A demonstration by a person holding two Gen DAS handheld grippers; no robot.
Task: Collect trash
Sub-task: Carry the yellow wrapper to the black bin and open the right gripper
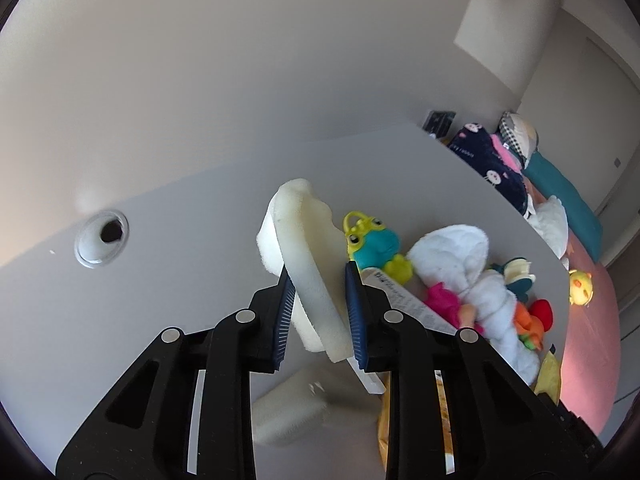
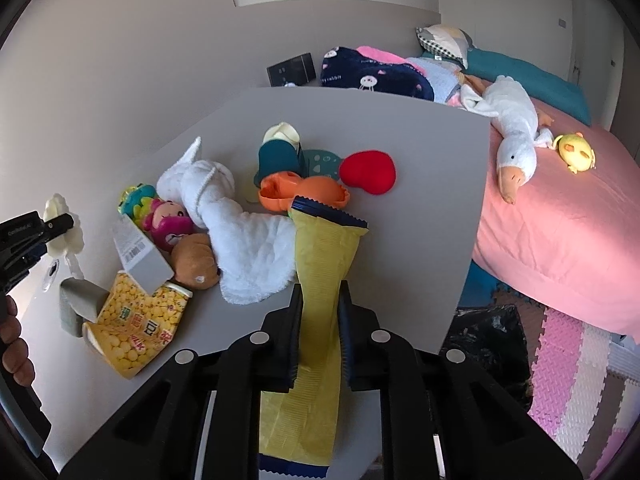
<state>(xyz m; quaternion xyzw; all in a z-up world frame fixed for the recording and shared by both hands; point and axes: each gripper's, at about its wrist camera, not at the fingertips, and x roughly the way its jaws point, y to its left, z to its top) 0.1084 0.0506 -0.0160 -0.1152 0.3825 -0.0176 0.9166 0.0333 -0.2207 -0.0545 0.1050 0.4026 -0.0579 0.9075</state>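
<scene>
The right gripper is pinched on a yellow wrapper, a flattened ribbed sleeve with dark-blue serrated ends. Its long axis runs along the fingers, from 6 o'clock near the camera up to 12 o'clock, where the far end overhangs the grey table. At 4 o'clock, below the table's edge, a black trash bag sits on the floor.

On the table, at 9 o'clock from the wrapper, lies one yellow popcorn box, crushed and on its side, with a small grey carton across it and one loose foam block just beside it. A white plush lies touching the wrapper's left edge — it crowds that side. Farther off are one pink-haired doll, one brown plush, an orange toy, a teal toy and one red heart cushion.

The left gripper clamps one white foam piece, held clear above the table; the foam's long axis runs from 5 o'clock near the pads out to 11 o'clock. Behind it at 2 o'clock sits a yellow-and-teal frog toy. At 9 o'clock a round cable grommet is set in the tabletop.

Farthest, at 2 o'clock in the right view, a pink bed carries one white goose plush and one small yellow plush.
</scene>
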